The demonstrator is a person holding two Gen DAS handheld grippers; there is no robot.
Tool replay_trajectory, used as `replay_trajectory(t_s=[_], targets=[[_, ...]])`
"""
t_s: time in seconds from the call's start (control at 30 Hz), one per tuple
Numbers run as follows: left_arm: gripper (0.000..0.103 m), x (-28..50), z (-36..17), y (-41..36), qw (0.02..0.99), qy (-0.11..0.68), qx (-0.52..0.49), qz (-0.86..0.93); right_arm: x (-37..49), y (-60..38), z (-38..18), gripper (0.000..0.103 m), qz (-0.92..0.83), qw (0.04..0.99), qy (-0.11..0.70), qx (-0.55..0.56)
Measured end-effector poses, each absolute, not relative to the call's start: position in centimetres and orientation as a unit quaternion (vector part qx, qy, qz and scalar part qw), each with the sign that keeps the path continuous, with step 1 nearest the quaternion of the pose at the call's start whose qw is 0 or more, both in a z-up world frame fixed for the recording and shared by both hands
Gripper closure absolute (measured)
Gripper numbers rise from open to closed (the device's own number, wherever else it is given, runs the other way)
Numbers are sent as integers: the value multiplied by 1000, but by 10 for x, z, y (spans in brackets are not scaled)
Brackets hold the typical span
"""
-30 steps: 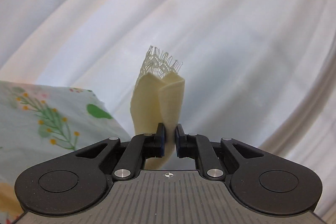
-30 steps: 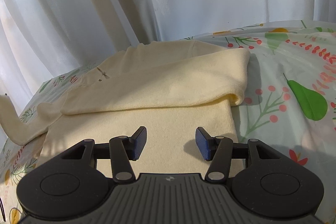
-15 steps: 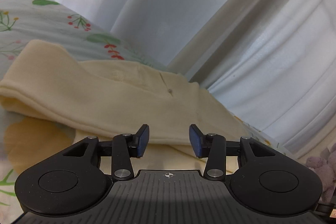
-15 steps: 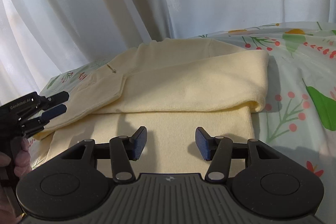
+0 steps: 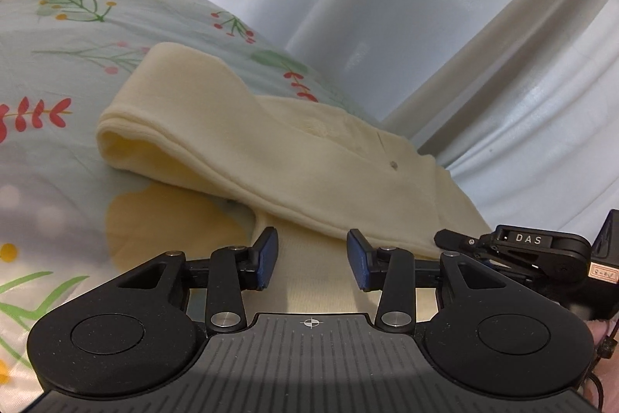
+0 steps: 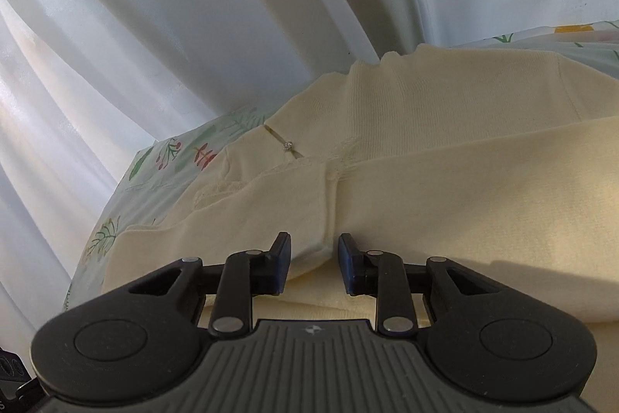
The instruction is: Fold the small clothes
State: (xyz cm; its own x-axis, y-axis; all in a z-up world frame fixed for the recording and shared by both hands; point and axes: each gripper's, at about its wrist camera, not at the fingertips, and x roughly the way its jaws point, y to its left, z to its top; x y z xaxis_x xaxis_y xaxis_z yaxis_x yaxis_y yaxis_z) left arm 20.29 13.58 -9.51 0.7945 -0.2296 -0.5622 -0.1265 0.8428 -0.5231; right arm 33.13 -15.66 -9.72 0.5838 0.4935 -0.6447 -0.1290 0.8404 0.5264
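floral sheet [image 5: 58, 72] under cream garment [image 5: 309, 157]; left hand-held gripper [image 5: 312, 260] closing, released; right hand-held gripper [image 6: 314, 264] closing around its fold

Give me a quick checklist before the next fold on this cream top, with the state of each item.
1. Sleeve folded across the cream top: ok.
2. Right gripper has a fold of cloth between its closing jaws: ok.
3. Right pads pressing the cloth: not ok, gaps remain.
4. Left gripper free of cloth, jaws closing slightly: ok.
5. Top lying wholly on the flowered sheet: cannot tell.
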Motion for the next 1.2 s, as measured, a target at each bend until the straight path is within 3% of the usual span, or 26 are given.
replay_trajectory(t_s=[0.1,0.17,0.53,0.73,1.07,1.2], targets=[[61,209,-95,138,904,321,-280,-25,334,-151,-95,95,187,868,417,193],[61,213,-93,144,903,317,-289,-23,330,-149,-89,97,185,879,404,173],[61,239,-85,150,903,310,-297,-9,294,-205,-52,97,88,934,319,132],[61,249,-88,140,899,322,-295,-27,277,-269,-69,97,-19,923,352,153],[61,259,-91,136,894,336,-294,-37,280,-298,-94,94,4,892,366,263],[61,263,-91,133,894,345,-283,-40,288,-284,-89,96,9,906,361,223]])
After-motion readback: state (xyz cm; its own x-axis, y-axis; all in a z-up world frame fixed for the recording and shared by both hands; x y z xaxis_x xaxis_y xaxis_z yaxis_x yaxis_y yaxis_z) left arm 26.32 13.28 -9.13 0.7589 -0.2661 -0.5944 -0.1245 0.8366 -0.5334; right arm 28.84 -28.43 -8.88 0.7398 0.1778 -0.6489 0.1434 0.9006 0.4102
